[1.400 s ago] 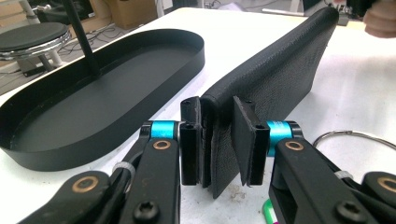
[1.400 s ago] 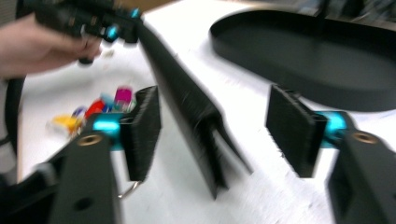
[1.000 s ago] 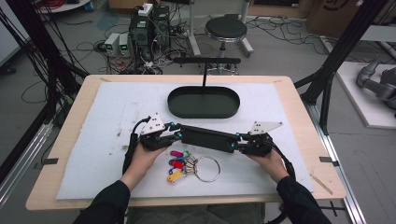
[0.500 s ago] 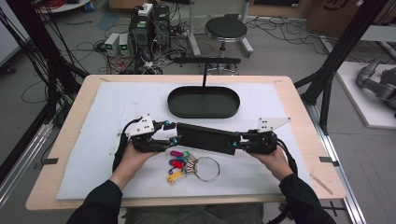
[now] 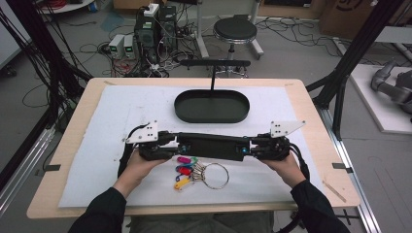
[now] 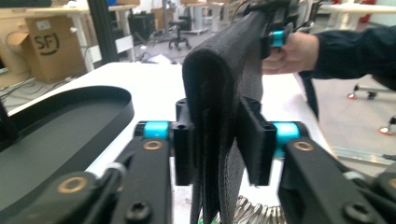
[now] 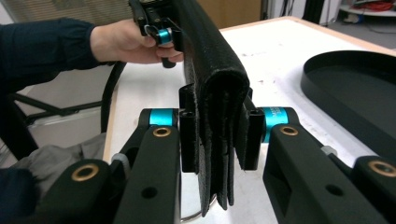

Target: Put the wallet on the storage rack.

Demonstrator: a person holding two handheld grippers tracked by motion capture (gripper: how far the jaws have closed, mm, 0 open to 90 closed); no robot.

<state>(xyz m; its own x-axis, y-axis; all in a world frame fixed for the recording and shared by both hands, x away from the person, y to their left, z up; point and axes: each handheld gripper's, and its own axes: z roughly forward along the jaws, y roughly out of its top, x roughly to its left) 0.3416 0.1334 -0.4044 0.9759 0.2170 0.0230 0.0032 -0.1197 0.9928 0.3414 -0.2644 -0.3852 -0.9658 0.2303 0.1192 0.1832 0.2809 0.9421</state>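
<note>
a: black leather, folded flat – that long black folded wallet-like case [image 5: 213,145] hangs level above the white mat [image 5: 97,145], one end in each gripper.

b: how is the left gripper [image 5: 167,145] holding it?

a: clamped on the case's left end. in the left gripper view the jaws press both sides of the folded edge [image 6: 219,116], with the layers hanging down between them.

b: and the right gripper [image 5: 252,148]?

a: same story, closed on the right end; its own view shows the pads squeezing the stacked layers [image 7: 219,121].

b: what lies under the case?

a: a silver key ring with coloured plastic tags [image 5: 204,174], on the mat just near of the case, between the person's two hands.

b: anything farther off?

a: a black oval tray with a thin upright post [image 5: 212,107], at the far middle of the mat, well apart from the case. the mat covers a light wooden table [image 5: 311,116].
</note>
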